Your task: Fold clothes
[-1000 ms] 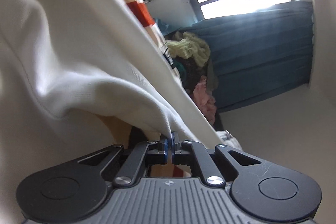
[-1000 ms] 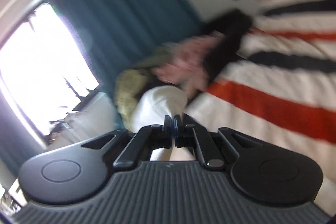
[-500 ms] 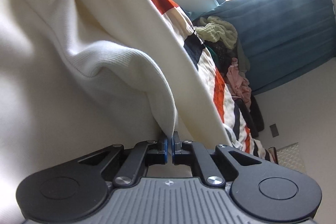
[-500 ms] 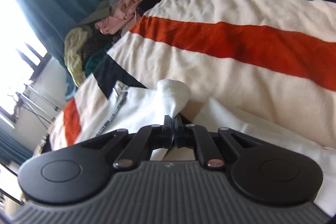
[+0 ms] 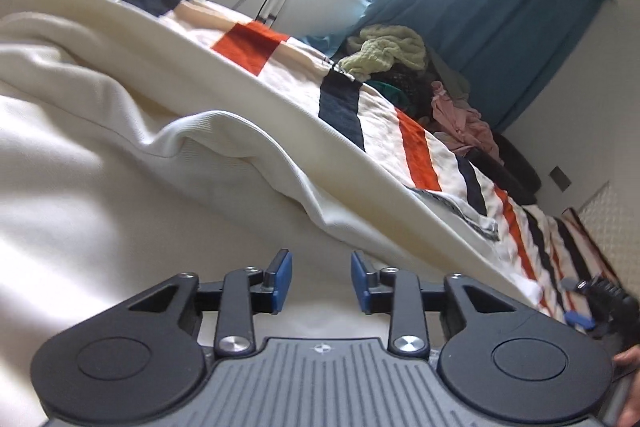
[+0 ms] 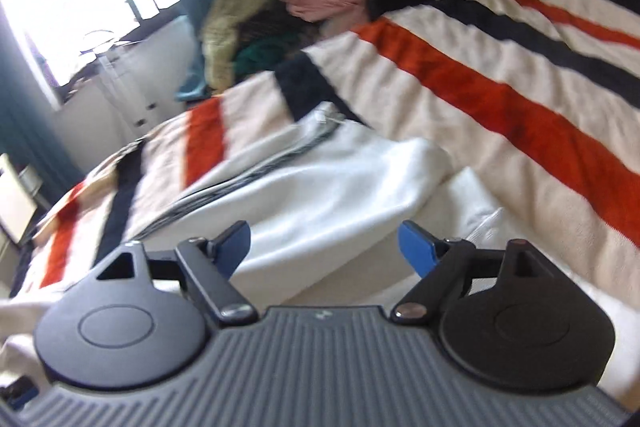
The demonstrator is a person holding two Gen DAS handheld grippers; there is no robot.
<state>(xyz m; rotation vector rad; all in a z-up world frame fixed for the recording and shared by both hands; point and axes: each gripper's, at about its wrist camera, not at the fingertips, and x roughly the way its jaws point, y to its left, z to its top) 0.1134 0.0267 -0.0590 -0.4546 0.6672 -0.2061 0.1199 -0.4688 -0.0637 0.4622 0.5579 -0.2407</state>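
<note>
A: Opening just now, left gripper (image 5: 319,281) and right gripper (image 6: 325,246) both dropped the cream garment (image 5: 120,155); jaws apart, empty.

B: Noted. It lies on the striped blanket (image 6: 500,99), unfolded clothes pile (image 5: 400,67) beyond.

surface: striped blanket (image 6: 500,99) | on it: white garment (image 5: 120,155), clothes pile (image 5: 404,67) at far edge
</note>
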